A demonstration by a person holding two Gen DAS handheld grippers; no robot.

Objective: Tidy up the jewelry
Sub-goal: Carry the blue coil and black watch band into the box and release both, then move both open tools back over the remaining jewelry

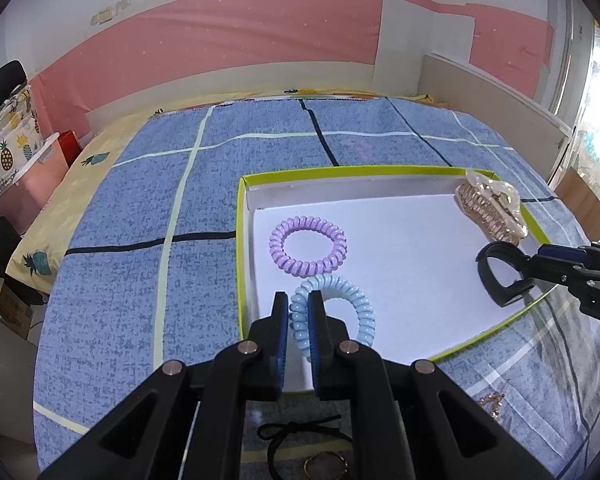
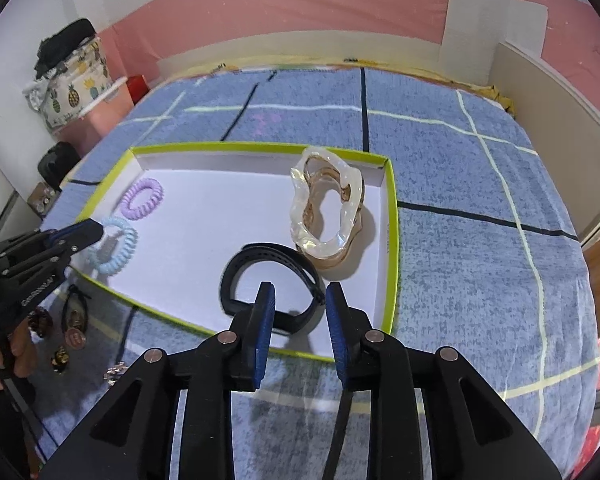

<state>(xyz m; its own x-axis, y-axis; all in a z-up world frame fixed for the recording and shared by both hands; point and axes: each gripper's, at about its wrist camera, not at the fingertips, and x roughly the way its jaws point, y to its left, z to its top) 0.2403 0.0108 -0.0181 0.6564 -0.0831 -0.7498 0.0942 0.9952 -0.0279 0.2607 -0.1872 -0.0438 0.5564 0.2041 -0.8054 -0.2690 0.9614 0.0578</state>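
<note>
Legible markings are few. On the side of my right gripper (image 1: pixel 500 276), as seen from the left wrist view, white raised letters begin "DA"; the rest runs out of the picture. On the side of my left gripper (image 2: pixel 96 232), as seen from the right wrist view, a line of white letters runs along the black body, but it is too small and blurred to read. A round charm (image 2: pixel 74 338) lying on the blue checked bedcover (image 2: pixel 460 240) bears a single letter that looks like "H". I can read no other text, number or sign.
</note>
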